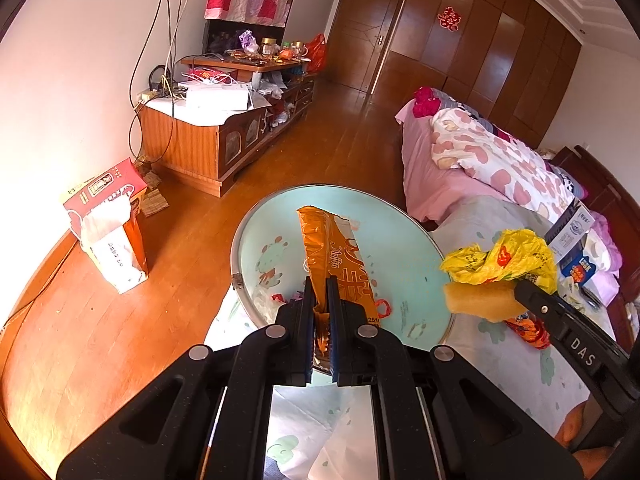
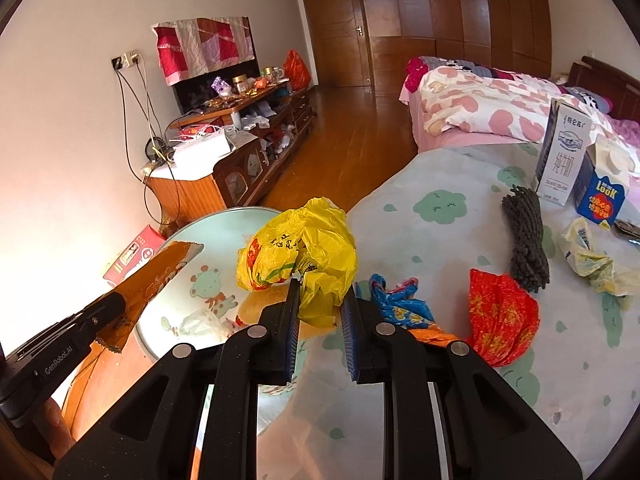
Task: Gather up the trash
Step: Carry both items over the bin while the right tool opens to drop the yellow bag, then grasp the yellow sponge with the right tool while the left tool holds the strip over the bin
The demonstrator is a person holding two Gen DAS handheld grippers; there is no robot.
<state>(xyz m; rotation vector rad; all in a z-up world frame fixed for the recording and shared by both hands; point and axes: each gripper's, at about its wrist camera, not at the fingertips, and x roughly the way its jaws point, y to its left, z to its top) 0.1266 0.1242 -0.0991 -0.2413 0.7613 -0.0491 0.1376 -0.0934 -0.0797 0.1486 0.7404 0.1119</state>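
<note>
My left gripper [image 1: 320, 280] is shut on an orange snack wrapper [image 1: 332, 248], which sticks up over a round pale-blue basin [image 1: 240, 240]. The basin holds clear plastic and small red scraps. In the right wrist view my right gripper [image 2: 320, 292] is shut on a crumpled yellow plastic bag [image 2: 304, 240], held near the basin's [image 2: 224, 212] right rim. The left wrist view shows the right gripper [image 1: 520, 284] and the yellow bag [image 1: 508, 256] at the right, with a yellow spongy block [image 1: 480, 302] just under them. The left gripper [image 2: 116, 300] and its orange wrapper [image 2: 160, 272] show at lower left.
On the cloud-print tablecloth [image 2: 440, 208] lie a red crumpled wrapper [image 2: 500, 320], a blue printed wrapper [image 2: 400, 304], a dark grey yarn bundle [image 2: 524, 240], a pale crumpled wrapper [image 2: 592, 256] and two cartons [image 2: 560, 160]. A bed [image 1: 480, 152], a TV cabinet [image 1: 208, 136] and a red box [image 1: 108, 216] stand around.
</note>
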